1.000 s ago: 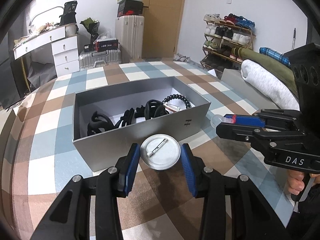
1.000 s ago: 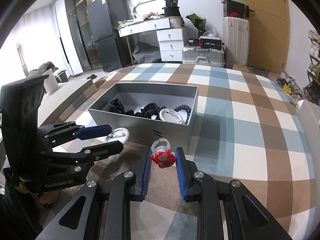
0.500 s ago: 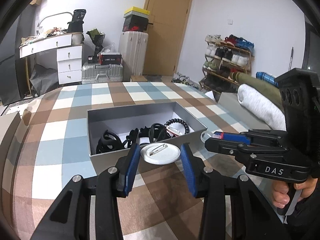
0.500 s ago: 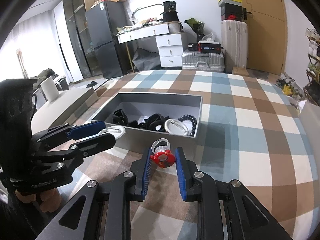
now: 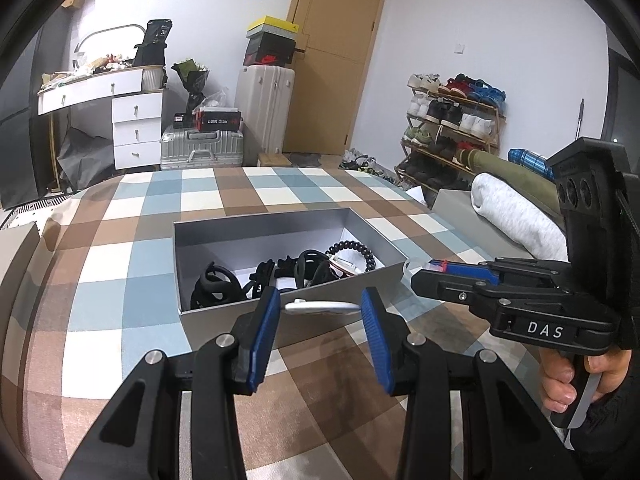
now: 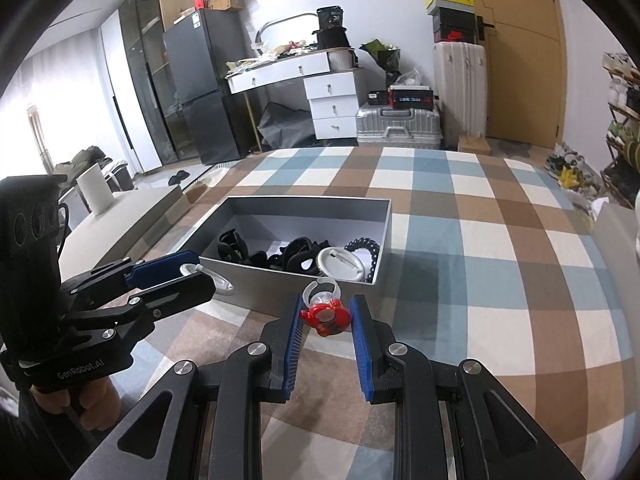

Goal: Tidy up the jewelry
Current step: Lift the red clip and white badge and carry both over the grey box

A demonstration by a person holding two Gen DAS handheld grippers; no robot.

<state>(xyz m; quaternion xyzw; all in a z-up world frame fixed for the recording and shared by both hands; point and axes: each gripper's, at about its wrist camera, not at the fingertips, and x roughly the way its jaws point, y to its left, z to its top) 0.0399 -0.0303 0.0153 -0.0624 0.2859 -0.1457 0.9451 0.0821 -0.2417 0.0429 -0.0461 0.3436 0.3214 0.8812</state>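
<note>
- Left wrist view: our left gripper clamps the round badge edge-on, lying flat, at the near wall of the grey box; the box opening lies just ahead.
- Right wrist view: our right gripper pinches the red ring, hanging short of the box's near right corner, about as close.

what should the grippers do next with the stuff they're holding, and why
Probably carry both forward over the grey box and release. The left gripper holds a round pin badge, the right gripper a red ring, both short of its near wall.
</note>
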